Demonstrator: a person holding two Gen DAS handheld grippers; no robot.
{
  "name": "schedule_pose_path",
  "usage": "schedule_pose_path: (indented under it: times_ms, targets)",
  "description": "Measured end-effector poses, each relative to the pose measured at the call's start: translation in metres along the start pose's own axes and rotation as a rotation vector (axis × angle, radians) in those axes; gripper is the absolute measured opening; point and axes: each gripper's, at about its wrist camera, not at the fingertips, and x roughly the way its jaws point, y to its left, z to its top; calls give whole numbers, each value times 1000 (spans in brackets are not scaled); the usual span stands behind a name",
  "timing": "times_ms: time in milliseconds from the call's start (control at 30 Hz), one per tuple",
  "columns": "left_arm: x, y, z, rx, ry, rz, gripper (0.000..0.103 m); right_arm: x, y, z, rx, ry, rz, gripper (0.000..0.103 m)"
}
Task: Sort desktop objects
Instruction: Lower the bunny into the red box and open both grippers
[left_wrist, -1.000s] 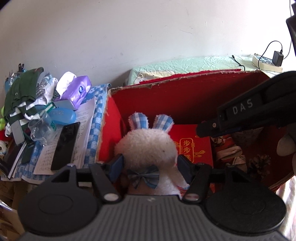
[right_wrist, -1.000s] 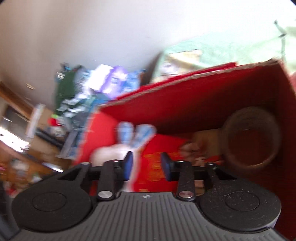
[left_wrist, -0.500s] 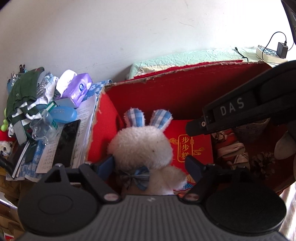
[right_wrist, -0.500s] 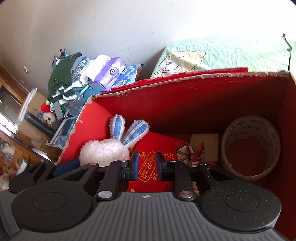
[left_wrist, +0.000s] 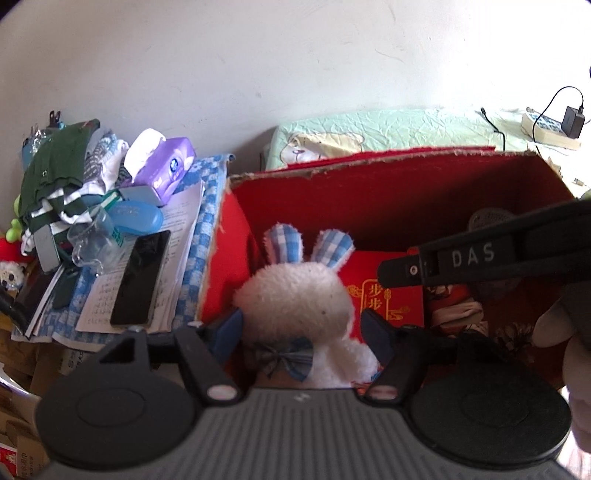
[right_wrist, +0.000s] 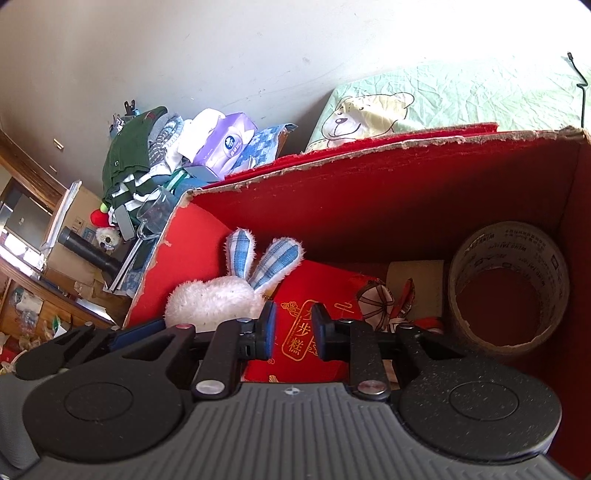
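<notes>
In the red box (left_wrist: 373, 192), by its left wall, sits the plush bunny (left_wrist: 295, 302). The left gripper (left_wrist: 301, 334) is closing around it, pads at its sides. The right gripper (right_wrist: 290, 332) is nearly shut, empty. Next: squeeze gently, then lift.

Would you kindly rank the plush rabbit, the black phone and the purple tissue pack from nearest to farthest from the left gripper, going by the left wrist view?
1. Plush rabbit: between the closing jaws of the left gripper, inside the red box.
2. Black phone: left of the box, lying on papers.
3. Purple tissue pack: farther back on the left, near the wall.
</notes>
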Motion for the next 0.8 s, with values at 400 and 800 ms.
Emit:
schedule_pose_path:
  times_ms: [400,800]
  targets:
    - [1,-23,25,47,-68,-132,60,-13,-13,-4,151,-108,-56,36]
    - [34,-28,32,48,19,-82,60,-9,-11,-1,119,-101,-116,34]
